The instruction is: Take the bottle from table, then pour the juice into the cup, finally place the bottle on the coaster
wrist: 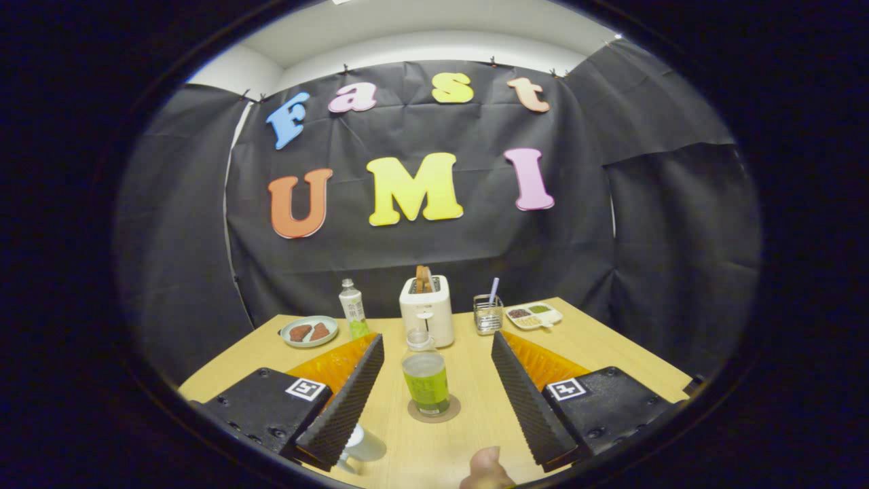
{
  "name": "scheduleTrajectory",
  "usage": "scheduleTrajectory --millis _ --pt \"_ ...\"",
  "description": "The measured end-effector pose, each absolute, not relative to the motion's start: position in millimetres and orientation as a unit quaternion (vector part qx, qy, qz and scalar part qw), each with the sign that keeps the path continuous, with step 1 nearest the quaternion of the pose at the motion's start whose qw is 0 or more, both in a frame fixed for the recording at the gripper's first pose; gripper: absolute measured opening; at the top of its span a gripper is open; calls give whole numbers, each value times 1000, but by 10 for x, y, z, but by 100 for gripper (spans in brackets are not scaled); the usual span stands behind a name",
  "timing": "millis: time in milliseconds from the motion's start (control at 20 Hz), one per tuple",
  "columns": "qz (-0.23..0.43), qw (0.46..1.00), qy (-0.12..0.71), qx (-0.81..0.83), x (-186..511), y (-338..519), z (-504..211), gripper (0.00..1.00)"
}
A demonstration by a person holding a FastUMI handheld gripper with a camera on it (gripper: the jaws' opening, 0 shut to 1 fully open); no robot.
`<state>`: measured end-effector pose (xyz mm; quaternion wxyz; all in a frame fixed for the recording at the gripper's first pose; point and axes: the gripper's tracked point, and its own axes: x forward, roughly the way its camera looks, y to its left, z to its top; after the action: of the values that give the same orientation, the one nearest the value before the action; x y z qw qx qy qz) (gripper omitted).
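Gripper view: tongs [438,363] spread wide, nothing pinched. Ribbed pads [353,401] flank the bottle [426,377] on both sides with clear gaps, no contact. The bottle stands between them, slightly ahead, upright, cap on, green juice up to about the shoulder.

The bottle sits on the coaster [434,410], roughly centred on the brown disc. So either the final placement is done and the tongs have let go, or the bottle merely starts there; can't tell from one frame. A centred, upright stance with open jaws fits a clean release: wide spread means the pads won't drag the bottle on retreat.

The cup [362,446] sits low by the left pad, partly hidden under it; contents not readable. Close to the coaster, which makes sense for a short pour arc.

A fingertip [487,467] shows at the near edge of the worktop [611,353], purpose unclear.

Clutter is pushed to the back, well apart from the working zone: second bottle [352,309], plate [309,331] with two brown pieces, toaster [426,309] directly behind the main bottle, a clear holder [487,314] with a utensil, and a divided dish [535,314]. That keeps the front lane free for the tongs.

Risk, as judgement: a sideways shift now clips the bottle or the cup.
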<state>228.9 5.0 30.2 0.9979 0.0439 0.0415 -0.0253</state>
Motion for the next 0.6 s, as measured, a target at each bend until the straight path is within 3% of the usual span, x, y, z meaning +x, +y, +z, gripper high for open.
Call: scheduleTrajectory --millis 600 --pt "-12 1000 21 0 887 -523 528 100"
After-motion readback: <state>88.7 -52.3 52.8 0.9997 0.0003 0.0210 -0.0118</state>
